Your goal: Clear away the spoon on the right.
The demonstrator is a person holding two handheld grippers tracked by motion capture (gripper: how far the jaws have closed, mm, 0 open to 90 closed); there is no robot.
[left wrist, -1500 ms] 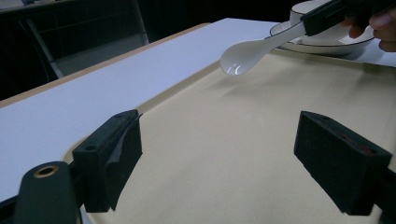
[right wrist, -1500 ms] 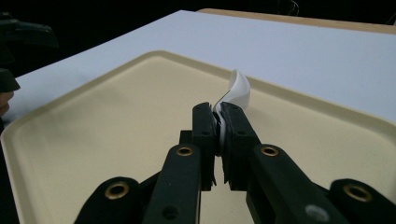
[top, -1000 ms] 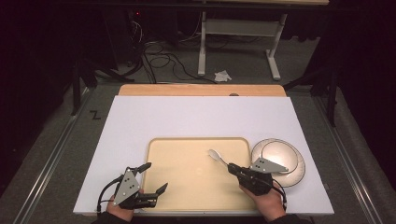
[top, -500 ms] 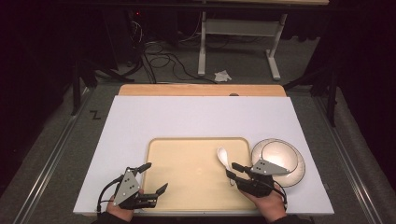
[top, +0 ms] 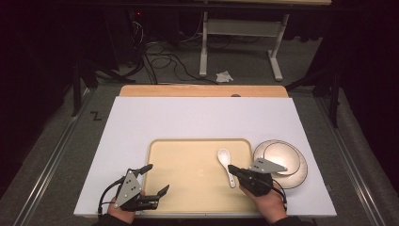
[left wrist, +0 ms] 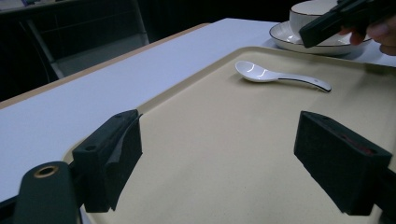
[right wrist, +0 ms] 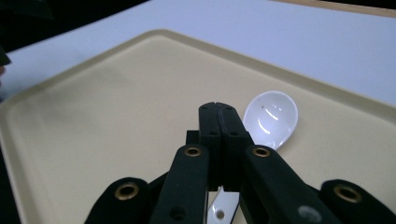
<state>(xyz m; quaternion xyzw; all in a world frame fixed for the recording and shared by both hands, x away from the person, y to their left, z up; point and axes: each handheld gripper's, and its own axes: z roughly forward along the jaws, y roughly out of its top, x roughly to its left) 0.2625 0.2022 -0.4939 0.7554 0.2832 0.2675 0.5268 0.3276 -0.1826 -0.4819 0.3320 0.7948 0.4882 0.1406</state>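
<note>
Looking at the white spoon (top: 225, 165), I think it is made of glazed china. That means it is hard, light, smooth and slippery, and it could chip or break if I drop it. It lies flat on the tan tray (top: 188, 146), on the tray's right part, with its bowl facing up and its thin handle pointing back toward me. The best place to grab it looks like the middle of the handle, from both sides, because the round bowl would slide out of the pads.

My right gripper (right wrist: 218, 112) has its jaws pressed together with nothing between them. They have just been closing. The gripper sits just above the spoon's handle, and I cannot tell if it touches it. The bowl peeks out beside the jaws.

My left gripper (left wrist: 233, 163) has its jaws wide apart and holds nothing. It hovers over the tray's near left corner, well apart from the spoon.

A white bowl on a plate (top: 294, 165) stands just beside the tray.
</note>
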